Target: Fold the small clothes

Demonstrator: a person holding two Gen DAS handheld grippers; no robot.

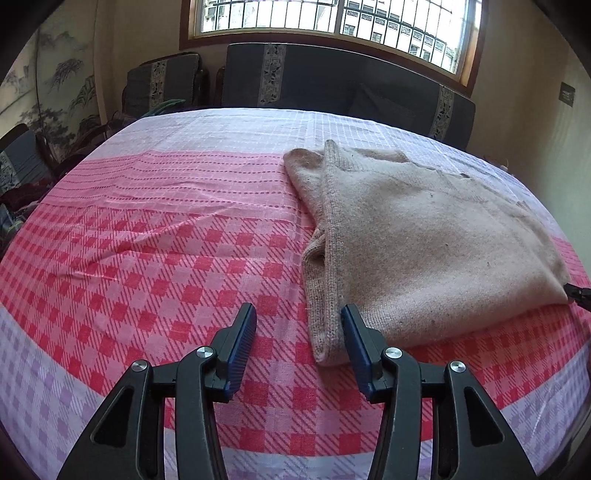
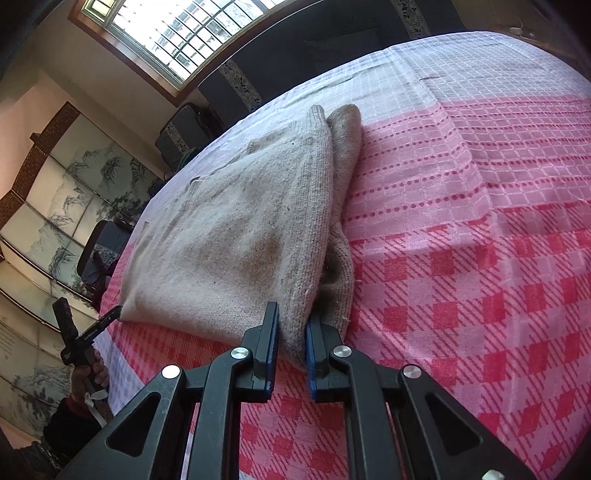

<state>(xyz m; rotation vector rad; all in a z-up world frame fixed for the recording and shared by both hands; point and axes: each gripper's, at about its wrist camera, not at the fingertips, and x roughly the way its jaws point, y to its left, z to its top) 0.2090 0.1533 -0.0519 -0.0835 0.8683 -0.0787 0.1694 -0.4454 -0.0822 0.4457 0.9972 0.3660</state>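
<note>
your left gripper (image 1: 298,334) hovers low over the checked cloth (image 1: 155,236), jaws spread wide and holding nothing; its right finger sits just beside, perhaps touching, the near ribbed corner of the folded beige sweater (image 1: 417,240). the sweater lies ahead and to the right of that gripper, its long ribbed edge running away from the fingertips, a second layer peeking out beneath. to the left of that gripper the cloth stretches open and bare to the far rim, with only low wrinkles.

your right gripper (image 2: 291,334) has its jaws drawn narrow around the sweater's (image 2: 236,236) near corner, the knit pinched between the blue pads (image 2: 272,343). right of this gripper the cloth (image 2: 480,258) lies free to its edge. at the sweater's far left corner the tip of the other gripper (image 2: 107,319) reaches in, your hand (image 2: 90,373) wrapped round its handle; small white lettering on that tool is too fine to read.

beyond the cloth stand dark cushioned seats (image 1: 332,79), a barred window (image 1: 332,22) and a painted folding screen (image 2: 62,206).
</note>
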